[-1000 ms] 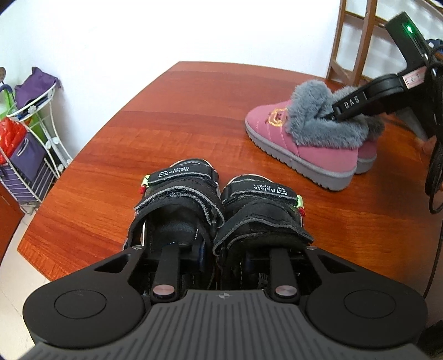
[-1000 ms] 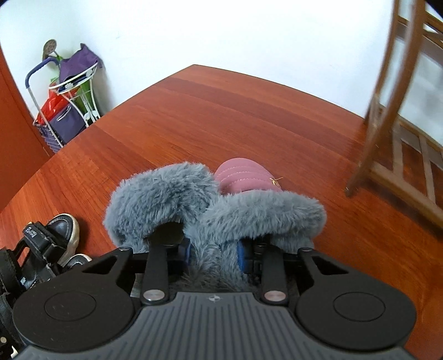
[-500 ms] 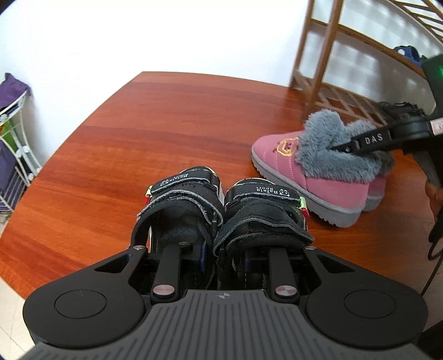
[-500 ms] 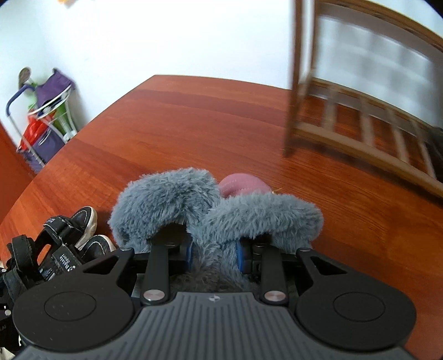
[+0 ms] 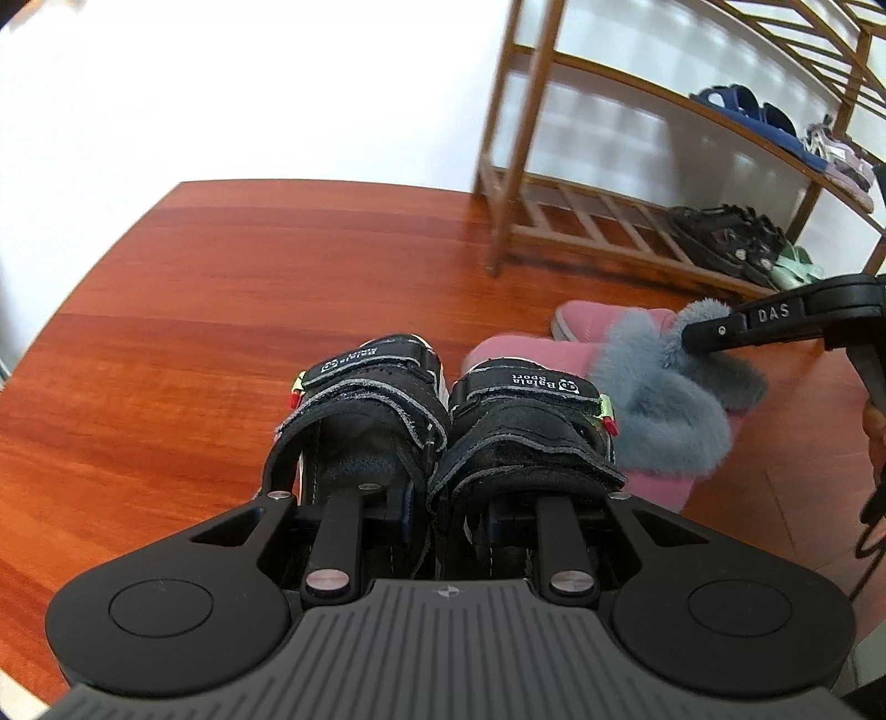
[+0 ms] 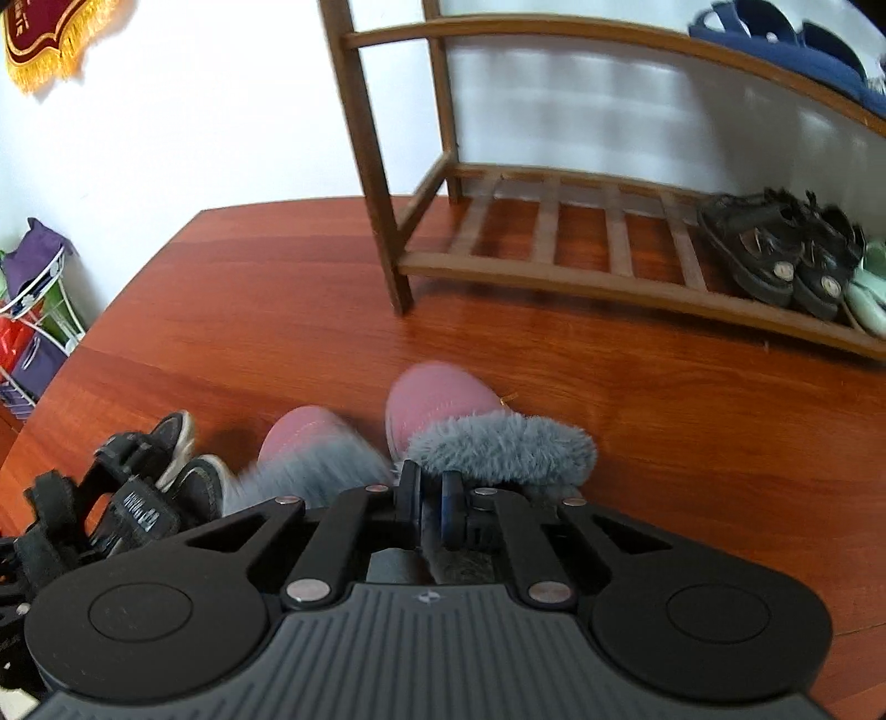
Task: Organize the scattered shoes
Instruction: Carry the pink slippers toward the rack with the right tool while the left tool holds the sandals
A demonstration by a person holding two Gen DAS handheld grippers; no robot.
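My left gripper [image 5: 437, 498] is shut on a pair of black strap sandals [image 5: 376, 387], its fingers inside them and pinching their inner sides together above the red-brown table [image 5: 221, 310]. To their right are two pink boots [image 5: 554, 354] with grey fur collars, and my right gripper [image 5: 714, 332] reaches into that fur. In the right wrist view my right gripper [image 6: 431, 498] has its jaws closing, almost together, with only grey fur of the right boot [image 6: 437, 399] between the pads. The left boot [image 6: 310, 432] is blurred and outside the jaws. The sandals [image 6: 133, 498] show at lower left.
A wooden shoe rack [image 6: 554, 271] stands on the table ahead. Its bottom shelf holds black sandals [image 6: 775, 260] and pale green shoes [image 6: 869, 299] at the right; blue sandals [image 6: 786, 44] are on a higher shelf. A wire cart [image 6: 33, 310] stands beyond the table's left edge.
Both grippers swung toward the shoe rack, which now fills the background. The right jaws narrowed from spanning both boot collars to nearly together, and the left boot slipped out. The left grip is unchanged.
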